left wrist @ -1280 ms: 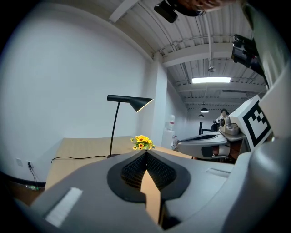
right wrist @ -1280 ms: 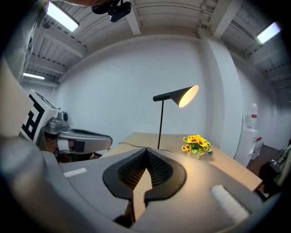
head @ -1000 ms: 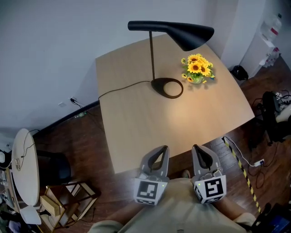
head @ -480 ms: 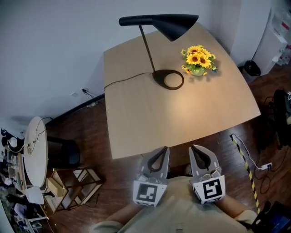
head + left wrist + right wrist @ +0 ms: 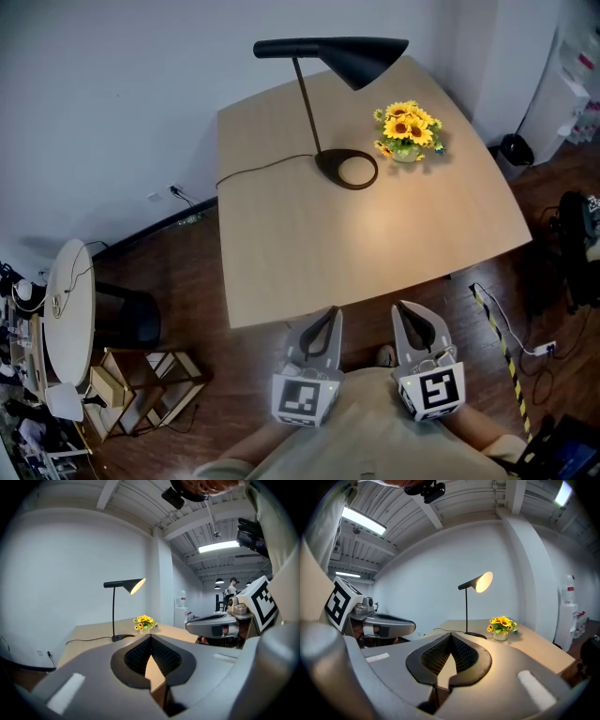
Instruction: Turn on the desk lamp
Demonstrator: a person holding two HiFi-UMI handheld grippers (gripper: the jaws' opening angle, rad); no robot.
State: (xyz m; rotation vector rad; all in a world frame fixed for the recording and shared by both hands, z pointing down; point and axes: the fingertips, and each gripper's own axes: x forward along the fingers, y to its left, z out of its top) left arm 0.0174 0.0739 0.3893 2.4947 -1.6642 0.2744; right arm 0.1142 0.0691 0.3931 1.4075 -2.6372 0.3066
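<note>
Desk lamp [image 5: 361,58] lit as before, glow cast on desk [image 5: 300,258]. Left gripper [image 5: 329,316] and right gripper [image 5: 404,309] kept withdrawn, jaws pressed together, empty. Task judged done.

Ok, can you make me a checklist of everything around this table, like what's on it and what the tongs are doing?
Surface: wooden table, with a warm pool of light near the lamp.
Job's things: black desk lamp at the far side; its shade glows inside, so it looks switched on.
Clutter: small pot of sunflowers right of the lamp's base, not touching it.
Grippers: left tongs and right tongs are both shut, hold nothing, and are at the table's near edge.
Cables: lamp cord runs from the base off the table's left edge; white plug and cable on the floor at right.
Surroundings: white wall, dark wood floor, round white table at left.
</note>
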